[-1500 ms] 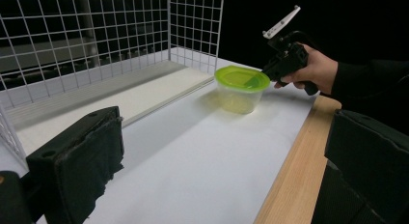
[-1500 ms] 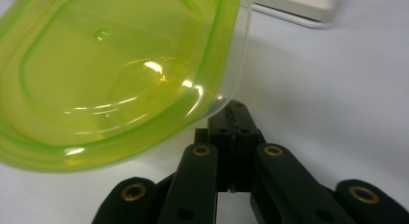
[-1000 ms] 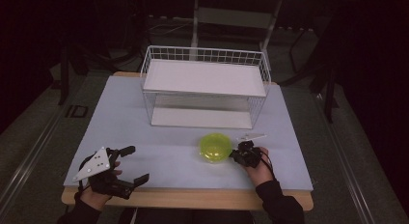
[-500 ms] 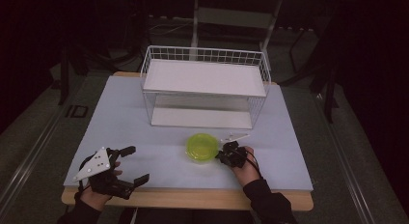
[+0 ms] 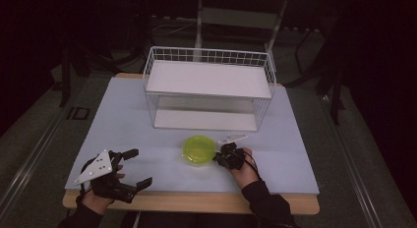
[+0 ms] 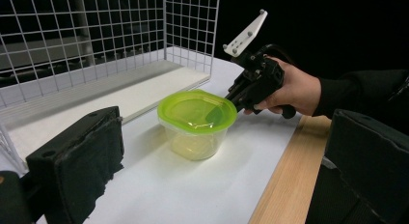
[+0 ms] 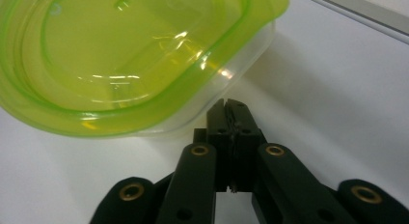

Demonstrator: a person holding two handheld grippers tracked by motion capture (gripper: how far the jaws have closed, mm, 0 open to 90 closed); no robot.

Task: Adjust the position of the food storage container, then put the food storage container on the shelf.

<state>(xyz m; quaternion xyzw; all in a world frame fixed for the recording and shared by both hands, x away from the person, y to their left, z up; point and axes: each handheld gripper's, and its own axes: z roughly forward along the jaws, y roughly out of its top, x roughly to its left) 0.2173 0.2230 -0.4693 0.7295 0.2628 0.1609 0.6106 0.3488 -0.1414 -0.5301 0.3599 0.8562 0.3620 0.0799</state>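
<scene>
Container (image 5: pixel 198 149) with the green lid sits just in front of the wire rack (image 5: pixel 209 90). Right gripper (image 5: pixel 225 157), jaws pressed together on nothing, touches its right wall. Left gripper (image 5: pixel 129 168), jaws wide, is well off to its left.

Wire rack (image 5: pixel 209 90) behind container (image 5: pixel 198 149)
</scene>
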